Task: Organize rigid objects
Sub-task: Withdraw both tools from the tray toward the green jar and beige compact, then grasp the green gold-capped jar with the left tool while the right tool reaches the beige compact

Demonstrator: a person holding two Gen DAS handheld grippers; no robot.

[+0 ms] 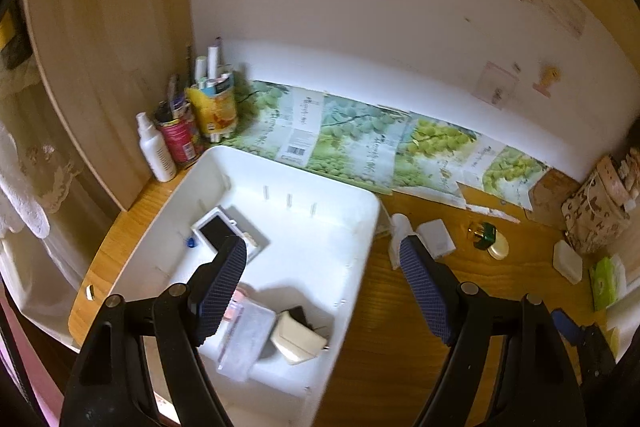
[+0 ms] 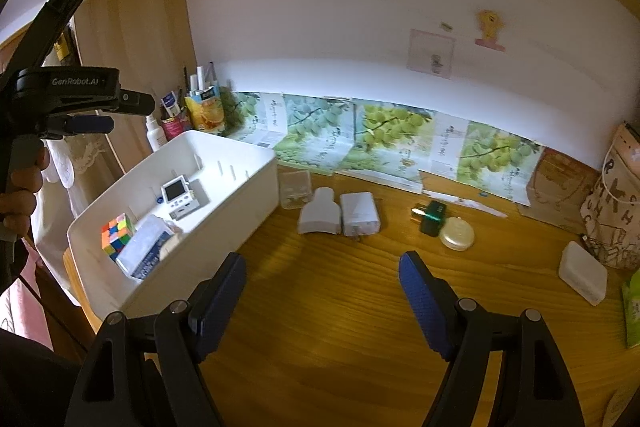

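A white bin sits at the desk's left. It holds a small screen device, a Rubik's cube, a clear packet and a cream box. My left gripper is open and empty, hovering over the bin's right rim. My right gripper is open and empty above bare desk. On the desk lie two white adapters, a clear case, a green bottle, a round cream tin and a white box.
Cans with pens and a white spray bottle stand in the back left corner. Grape-printed paper lines the wall's foot. A patterned bag and a green packet sit at the right.
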